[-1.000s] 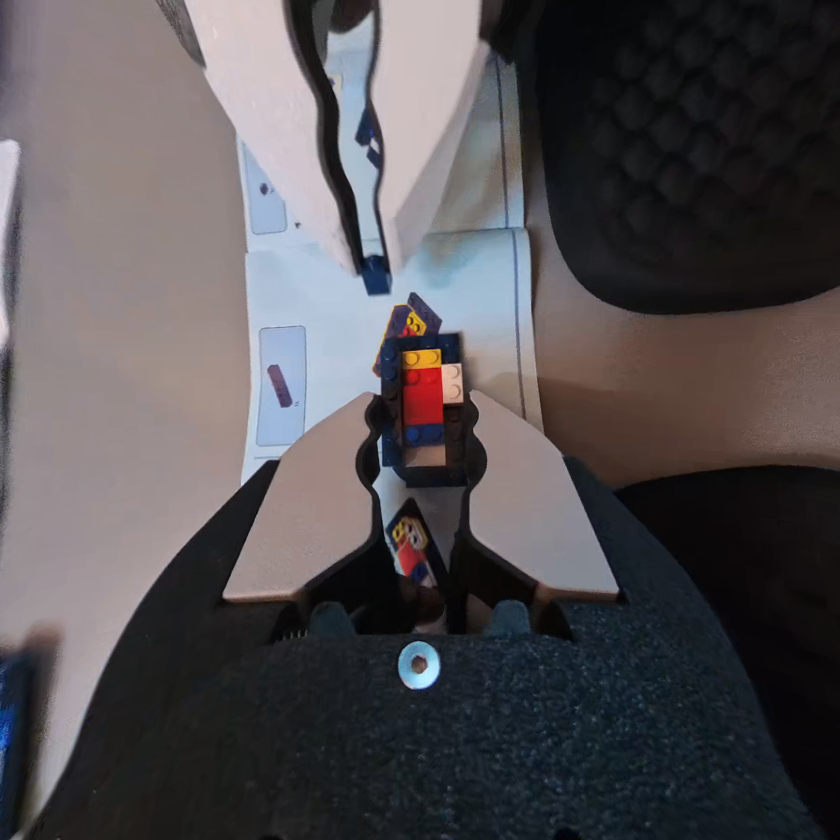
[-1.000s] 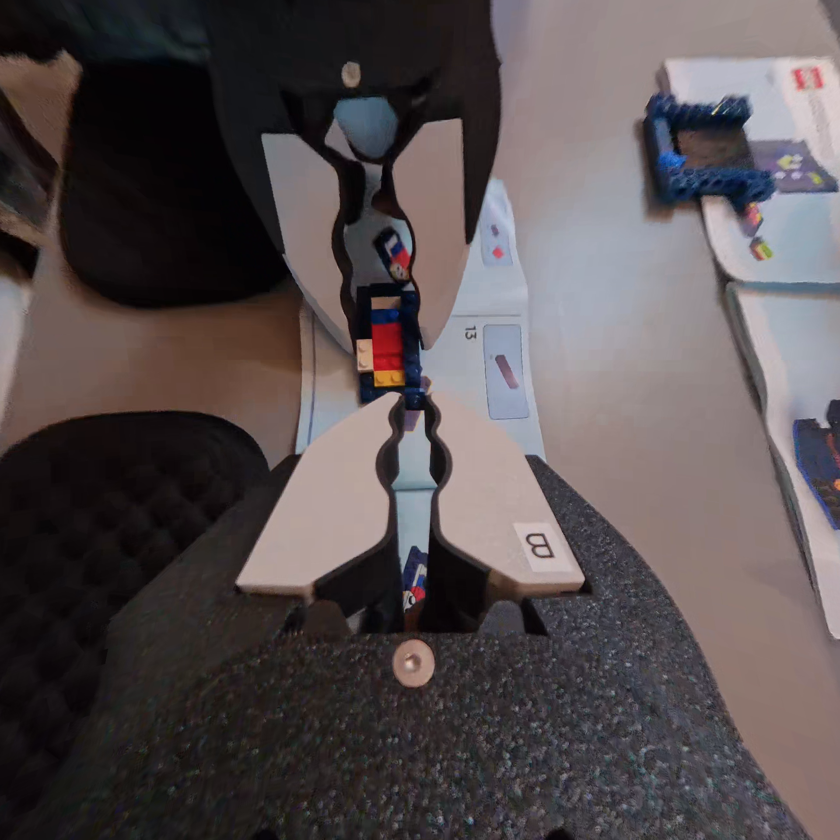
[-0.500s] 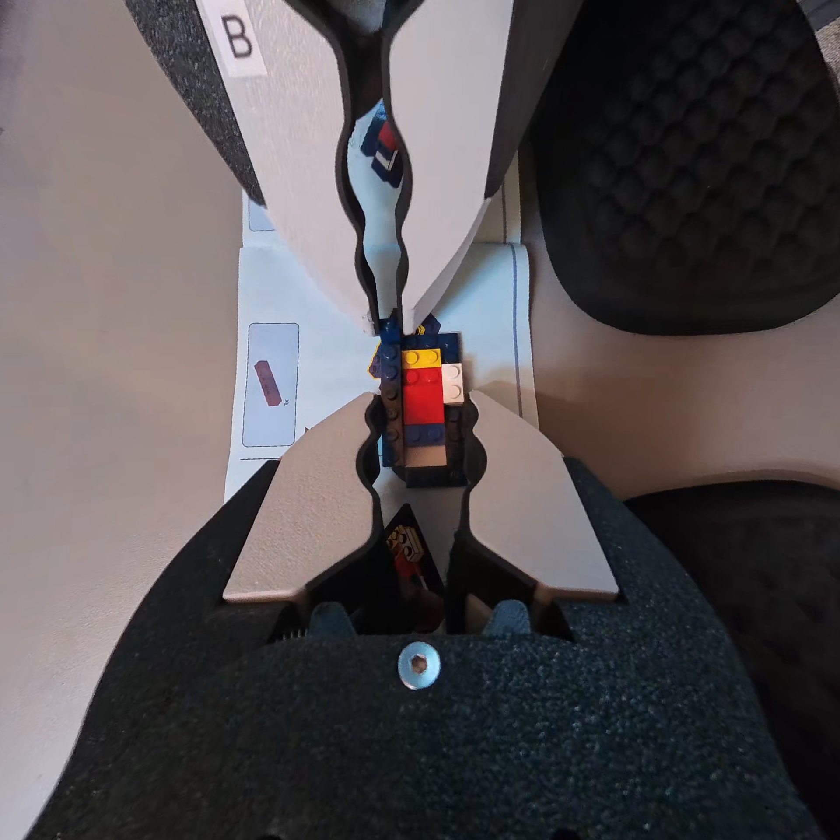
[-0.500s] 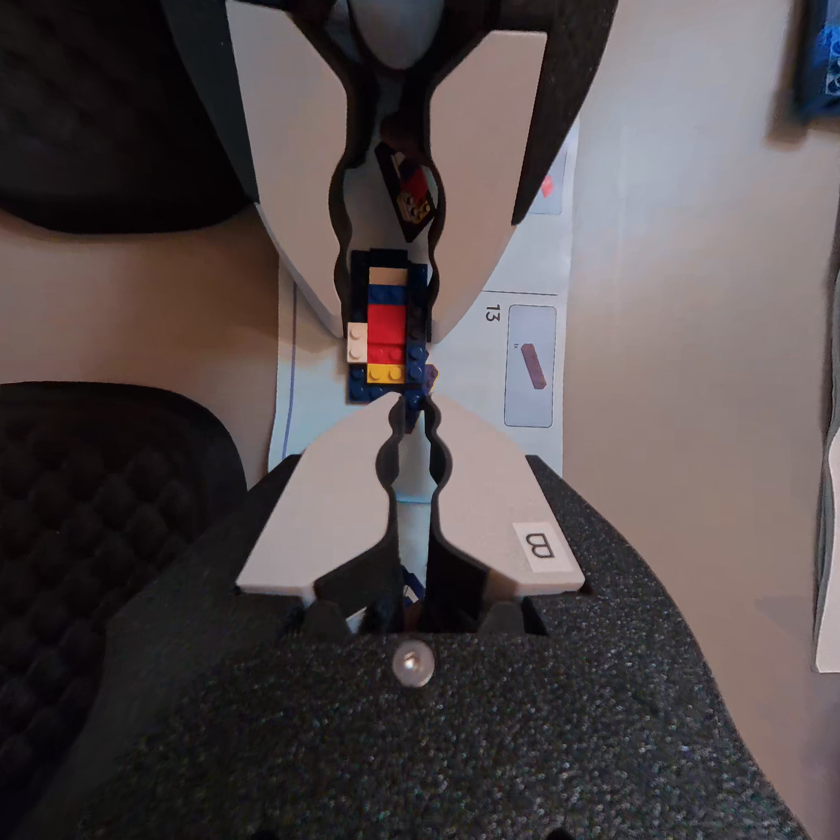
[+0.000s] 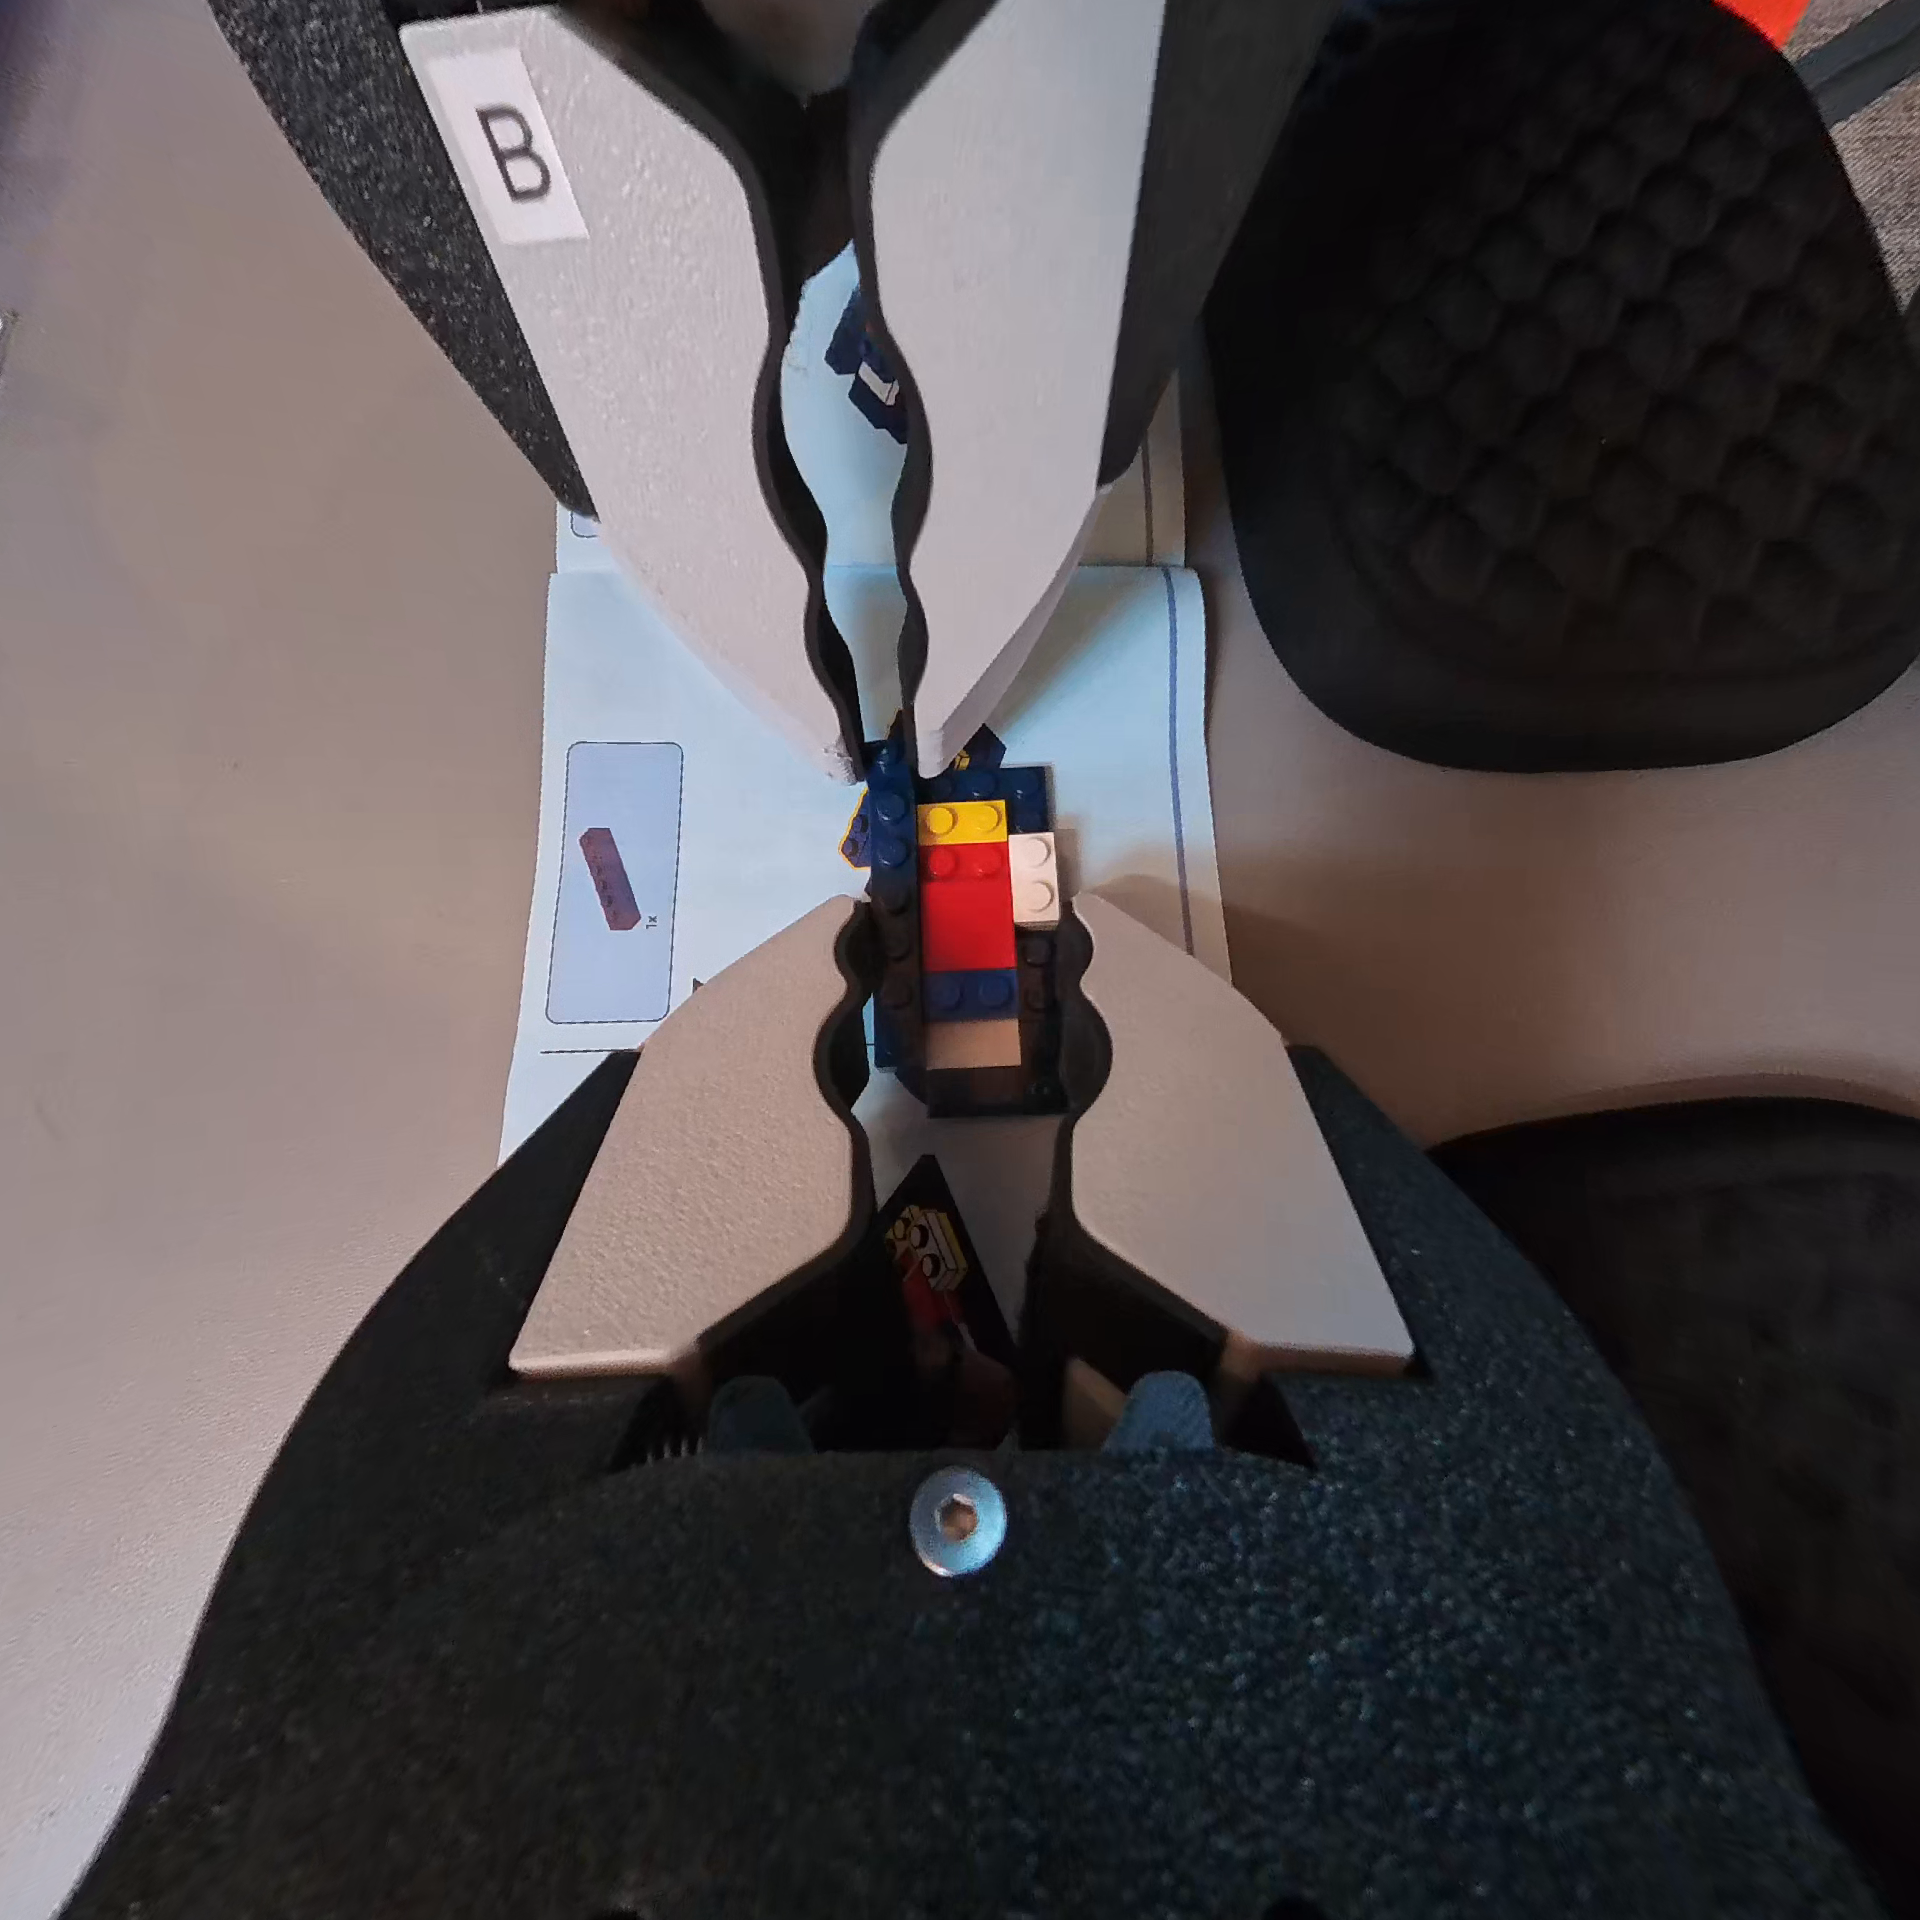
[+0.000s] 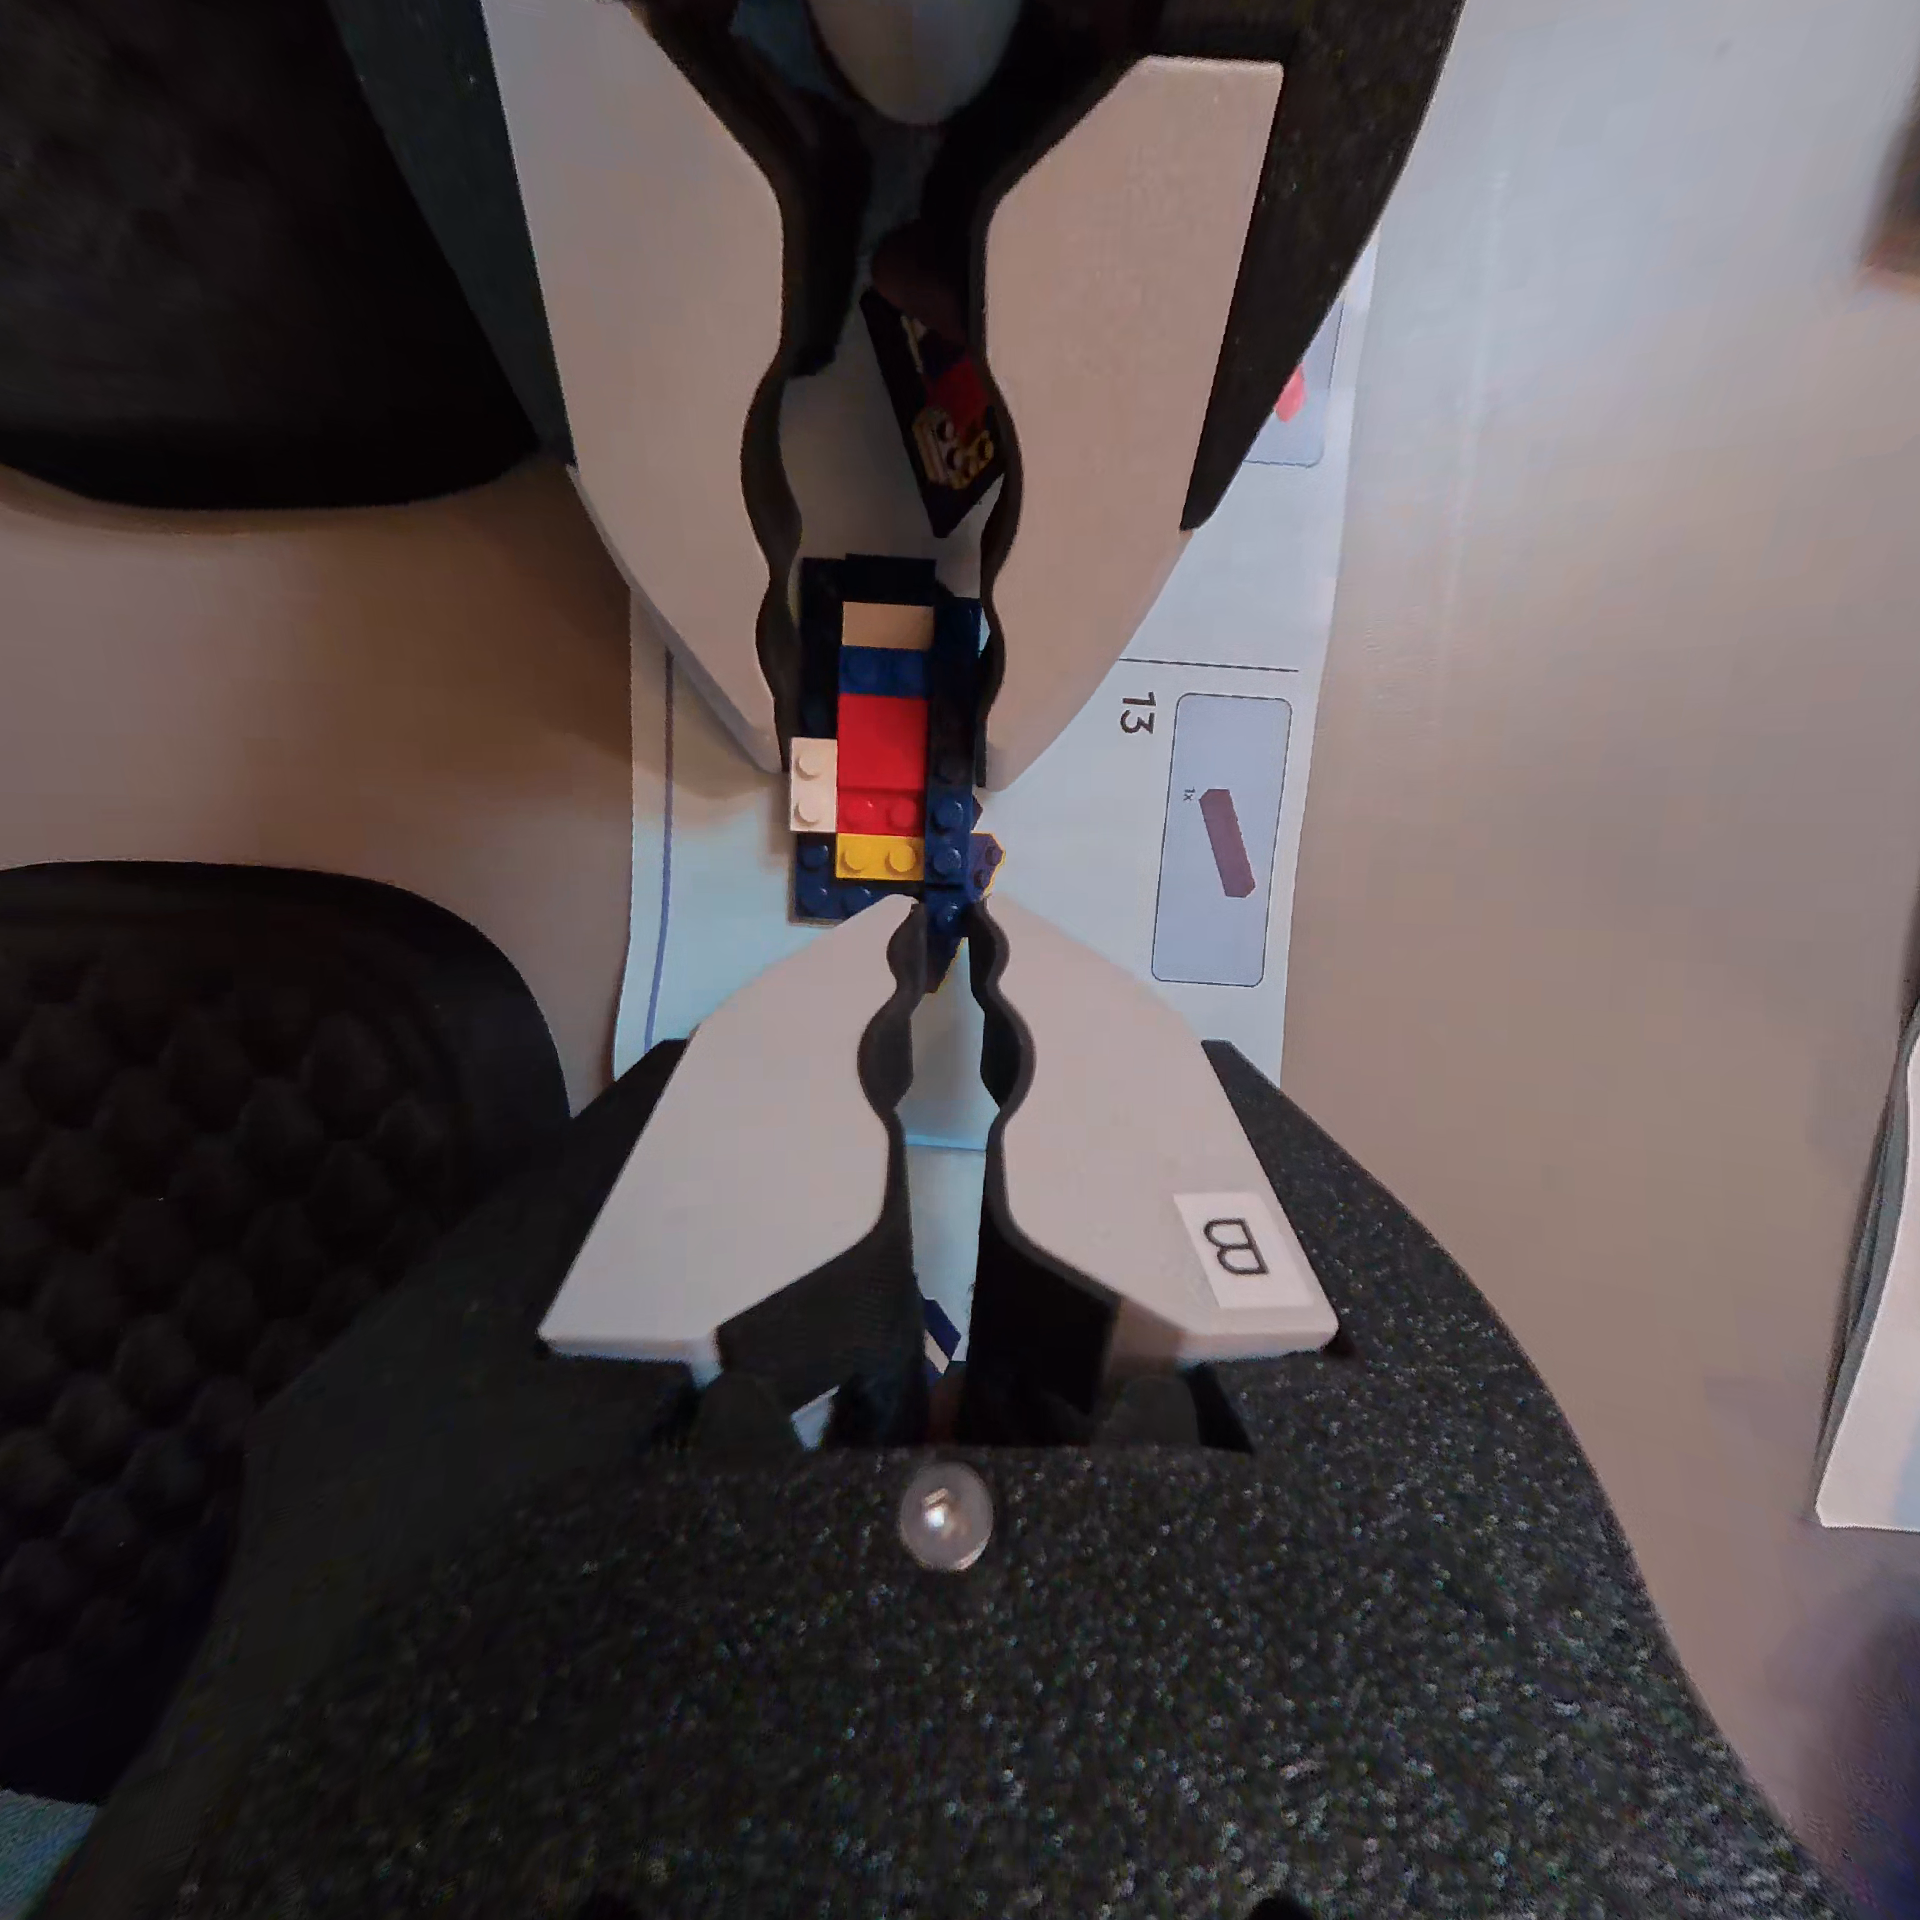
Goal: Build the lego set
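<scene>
Between facing tools, brick model (image 5: 966,935) on booklet (image 5: 727,821), edges clamped.

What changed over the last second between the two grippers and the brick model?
The right gripper, already pinching a dark blue brick, came toward the brick model from above the booklet and brought the brick down onto the model's long edge. The left gripper stayed clamped on the model's sides; the model did not shift.

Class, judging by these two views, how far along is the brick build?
Done: yellow, red and white bricks sit on the brick model. In hand: left hand-held gripper clamps the model; right hand-held gripper pinches a dark blue brick at its edge. Left: seating it fully.
</scene>
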`<act>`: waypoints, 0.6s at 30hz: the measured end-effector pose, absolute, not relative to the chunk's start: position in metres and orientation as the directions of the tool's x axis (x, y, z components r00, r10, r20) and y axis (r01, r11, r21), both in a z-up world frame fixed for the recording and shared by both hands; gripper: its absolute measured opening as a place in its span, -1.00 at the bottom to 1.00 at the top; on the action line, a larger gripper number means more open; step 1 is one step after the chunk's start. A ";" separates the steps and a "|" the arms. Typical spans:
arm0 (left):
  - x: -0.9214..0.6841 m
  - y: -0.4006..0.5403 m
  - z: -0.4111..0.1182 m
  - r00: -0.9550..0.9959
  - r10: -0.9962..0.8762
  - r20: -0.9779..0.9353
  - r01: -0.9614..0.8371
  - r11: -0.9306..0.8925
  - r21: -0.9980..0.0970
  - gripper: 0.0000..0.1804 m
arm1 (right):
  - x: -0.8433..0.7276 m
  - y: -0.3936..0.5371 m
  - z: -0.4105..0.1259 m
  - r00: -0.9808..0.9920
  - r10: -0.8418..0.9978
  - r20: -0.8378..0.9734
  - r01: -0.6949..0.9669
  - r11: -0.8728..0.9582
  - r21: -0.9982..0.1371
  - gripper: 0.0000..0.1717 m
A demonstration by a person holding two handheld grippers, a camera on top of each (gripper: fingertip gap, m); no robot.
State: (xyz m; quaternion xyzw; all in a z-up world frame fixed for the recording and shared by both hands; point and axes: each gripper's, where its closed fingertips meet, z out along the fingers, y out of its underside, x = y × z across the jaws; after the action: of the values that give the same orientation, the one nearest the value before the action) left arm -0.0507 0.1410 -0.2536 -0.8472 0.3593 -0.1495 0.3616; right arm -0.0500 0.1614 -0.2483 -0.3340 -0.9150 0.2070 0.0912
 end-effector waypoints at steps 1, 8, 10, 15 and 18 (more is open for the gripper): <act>-0.051 0.141 -0.254 0.697 -0.717 -0.006 -0.500 -0.480 -0.721 -0.63 | -0.050 0.161 -0.249 -0.761 0.648 0.031 0.574 0.695 -0.434 -0.91; -0.050 0.142 -0.254 0.697 -0.717 -0.006 -0.496 -0.477 -0.725 -0.63 | -0.051 0.160 -0.250 -0.753 0.658 0.006 0.591 0.680 -0.433 -0.91; -0.050 0.142 -0.253 0.696 -0.718 -0.009 -0.494 -0.470 -0.731 -0.63 | -0.051 0.159 -0.249 -0.742 0.670 -0.012 0.593 0.647 -0.480 -0.91; -0.061 0.153 -0.230 0.739 -0.668 -0.090 -0.441 -0.378 -0.814 -0.63 | -0.068 0.163 -0.193 -0.571 0.766 -0.295 0.571 0.113 -0.813 -0.41; -0.079 0.170 -0.179 0.766 -0.484 -0.423 -0.521 -0.083 -0.850 -0.64 | -0.073 0.185 -0.152 -0.497 0.685 -0.533 0.435 -0.334 -0.836 -0.39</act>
State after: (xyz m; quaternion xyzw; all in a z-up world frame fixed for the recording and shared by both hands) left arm -0.0789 0.1701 -0.1787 -0.7356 0.3414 0.0160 0.5849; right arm -0.0729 0.1851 -0.1517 -0.4921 -0.5690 0.6519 0.0957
